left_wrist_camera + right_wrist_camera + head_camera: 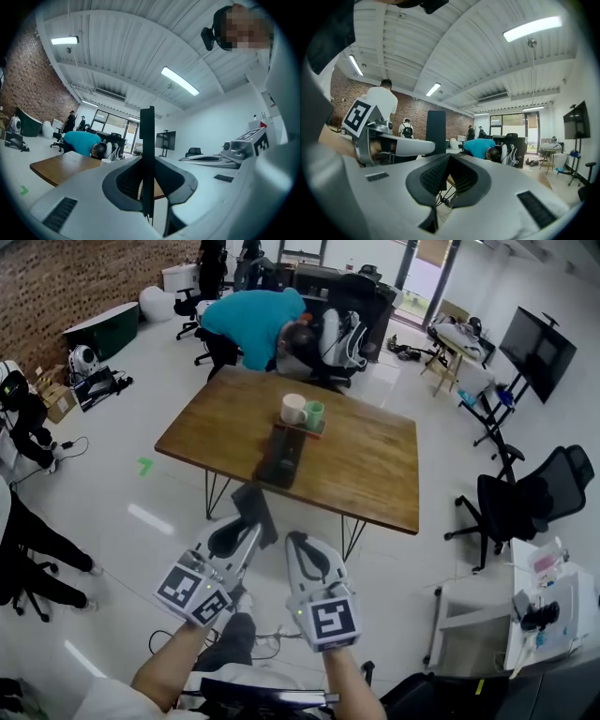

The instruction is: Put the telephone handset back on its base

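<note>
My left gripper (242, 529) is shut on a flat black telephone handset (254, 507), which sticks up edge-on between its jaws (146, 140). It hangs over the floor, just short of the wooden table (375, 465). The dark telephone base (280, 457) lies on the table's near middle, well ahead of the handset. Beside the left gripper, my right gripper (299, 543) has its jaws together with nothing in them (449, 161). From the right gripper view the handset (436, 127) shows as a dark slab to the left.
A white cup (293, 409) and a green cup (314, 413) stand just behind the base. A person in a teal shirt (253, 322) bends over at the table's far side. Office chairs (520, 502) stand to the right, and a desk with clutter (553, 606) is at the near right.
</note>
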A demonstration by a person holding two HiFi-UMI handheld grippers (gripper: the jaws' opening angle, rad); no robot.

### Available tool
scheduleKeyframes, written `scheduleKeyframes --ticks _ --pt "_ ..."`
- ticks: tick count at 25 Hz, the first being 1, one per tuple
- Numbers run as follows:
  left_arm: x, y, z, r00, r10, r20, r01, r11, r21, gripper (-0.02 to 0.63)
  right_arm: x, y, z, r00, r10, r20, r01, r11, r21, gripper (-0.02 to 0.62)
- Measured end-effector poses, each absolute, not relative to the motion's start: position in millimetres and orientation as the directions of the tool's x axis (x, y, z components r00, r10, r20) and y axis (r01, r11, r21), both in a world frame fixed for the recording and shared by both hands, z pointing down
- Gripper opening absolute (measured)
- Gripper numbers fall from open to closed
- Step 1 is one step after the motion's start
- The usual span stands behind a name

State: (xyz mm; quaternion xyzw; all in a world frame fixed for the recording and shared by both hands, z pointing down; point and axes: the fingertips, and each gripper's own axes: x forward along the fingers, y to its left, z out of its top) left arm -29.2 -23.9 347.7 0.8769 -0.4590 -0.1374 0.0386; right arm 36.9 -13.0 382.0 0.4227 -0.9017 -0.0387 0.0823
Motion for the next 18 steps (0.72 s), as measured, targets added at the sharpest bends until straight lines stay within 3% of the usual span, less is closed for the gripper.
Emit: scheduleKeyframes --ticks 18 --pt "-48.0 -107.9 364.3 0.57 -0.805 -0.168 -0.767 -0.594 0.243 0.069 13.5 -91.3 388.6 -0.608 -0.777 0.163 -0.771 0.627 0.114 0.005"
